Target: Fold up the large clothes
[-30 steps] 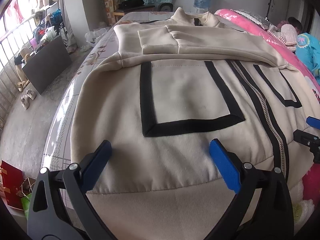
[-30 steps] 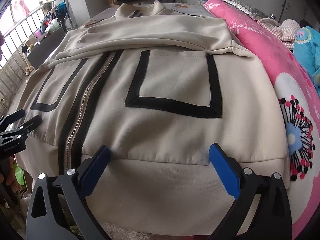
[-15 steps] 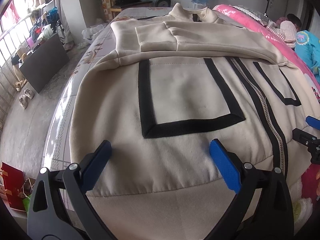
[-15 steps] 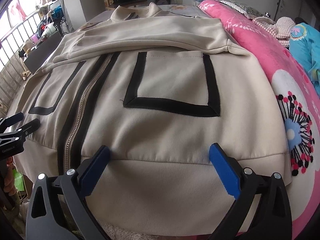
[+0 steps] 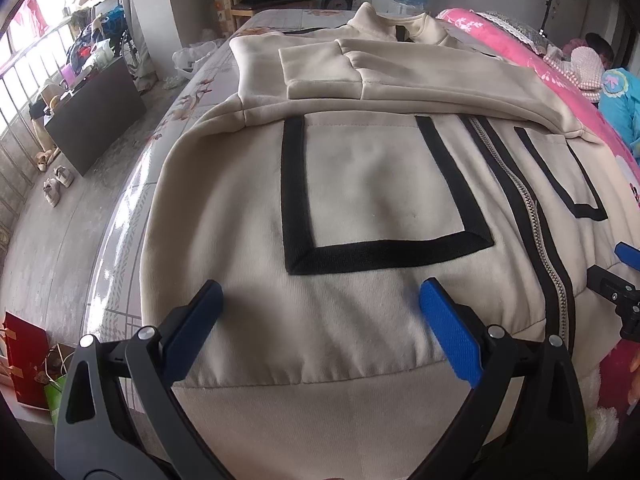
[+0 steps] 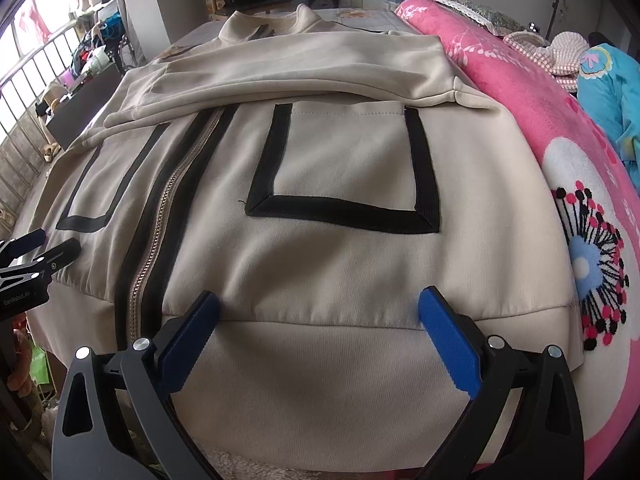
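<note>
Jacket (image 5: 360,184), cream with black trim, lies zipped on the bed (image 5: 132,216), sleeves folded across its chest, long axis running toward twelve o'clock. Left gripper (image 5: 320,320) and right gripper (image 6: 320,316) hover over the hem, jaws spread, holding nothing, equally near.

Beige jacket (image 5: 360,184), black-trimmed pockets; pink flowered blanket (image 6: 560,168); blue fingers (image 5: 448,332).

Barred window (image 5: 24,92) left w/ daylight — grey floor (image 5: 60,248), pink blanket (image 6: 560,152).
</note>
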Tool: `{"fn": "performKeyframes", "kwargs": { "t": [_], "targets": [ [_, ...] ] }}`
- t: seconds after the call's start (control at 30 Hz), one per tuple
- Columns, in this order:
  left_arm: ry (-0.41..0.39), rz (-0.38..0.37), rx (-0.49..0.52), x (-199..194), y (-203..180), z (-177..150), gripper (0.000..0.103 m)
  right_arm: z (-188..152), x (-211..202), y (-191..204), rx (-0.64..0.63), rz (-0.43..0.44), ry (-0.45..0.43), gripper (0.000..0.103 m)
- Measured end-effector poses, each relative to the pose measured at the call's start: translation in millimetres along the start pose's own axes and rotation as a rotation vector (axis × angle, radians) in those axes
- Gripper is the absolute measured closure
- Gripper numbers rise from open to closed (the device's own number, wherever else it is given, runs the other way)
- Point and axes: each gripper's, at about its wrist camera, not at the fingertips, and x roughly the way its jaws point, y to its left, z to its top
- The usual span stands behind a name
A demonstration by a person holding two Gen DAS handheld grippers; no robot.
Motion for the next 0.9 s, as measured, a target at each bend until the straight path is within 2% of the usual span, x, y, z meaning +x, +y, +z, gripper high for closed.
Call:
{"fn": "performKeyframes", "kwargs": {
  "t": [0.53,0.9],
  "targets": [
    [0.035,0.046,-0.068,3.5,-2.5,6.1,0.007,1.5,1.5,-0.5,0.001,-0.003,0.015,0.006],
    [0.097,0.057,-0.084,5.9,-2.7,12.2,0.007,3.0,2.4,-0.3,0.003,-0.006,0.028,0.006]
  ]
}}
